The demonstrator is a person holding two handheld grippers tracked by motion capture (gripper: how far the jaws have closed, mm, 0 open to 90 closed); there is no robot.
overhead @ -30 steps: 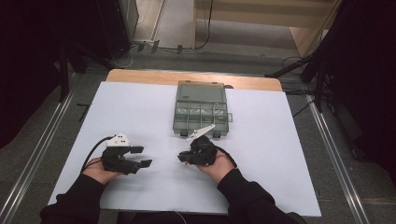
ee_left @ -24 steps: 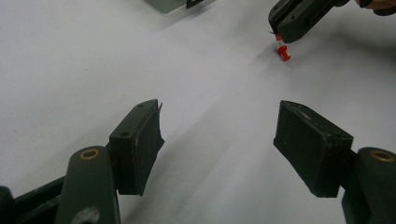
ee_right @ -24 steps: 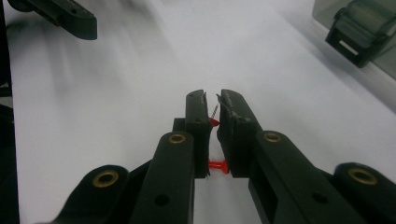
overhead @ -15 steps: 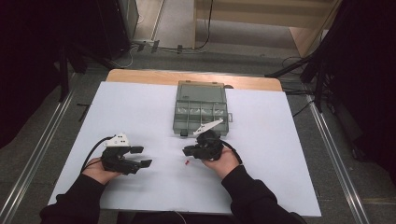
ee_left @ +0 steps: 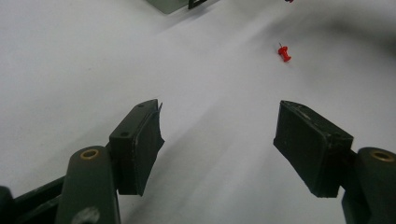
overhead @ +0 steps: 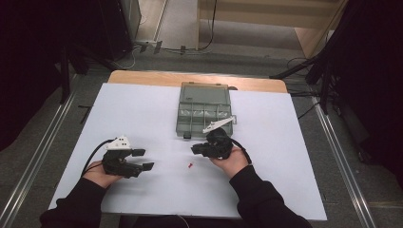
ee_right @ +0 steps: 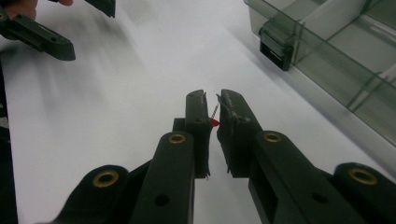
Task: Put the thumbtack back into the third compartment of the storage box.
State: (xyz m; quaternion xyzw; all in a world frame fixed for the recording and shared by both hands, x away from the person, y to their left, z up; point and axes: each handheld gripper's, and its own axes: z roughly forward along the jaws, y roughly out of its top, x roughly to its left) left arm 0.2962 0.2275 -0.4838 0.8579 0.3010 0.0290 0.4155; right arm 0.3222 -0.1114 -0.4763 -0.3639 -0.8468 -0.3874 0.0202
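Right gripper (ee_right: 213, 122) fingers are pinching a red pushpin (ee_right: 214, 121) at frame center; left gripper (ee_left: 219, 149) fingers are sitting wide open, empty, above the bench (ee_left: 70, 70).

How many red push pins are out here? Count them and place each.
2. One red push pin is clamped between the right gripper jaws; the other push pin lies loose on the white table between both hands. More may hide in the organizer box.

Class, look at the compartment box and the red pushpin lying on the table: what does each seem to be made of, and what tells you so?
Compartment box: likely smoky clear plastic; dividers show through its walls. Red pushpin: seemingly plastic head, thin metal-looking pin.
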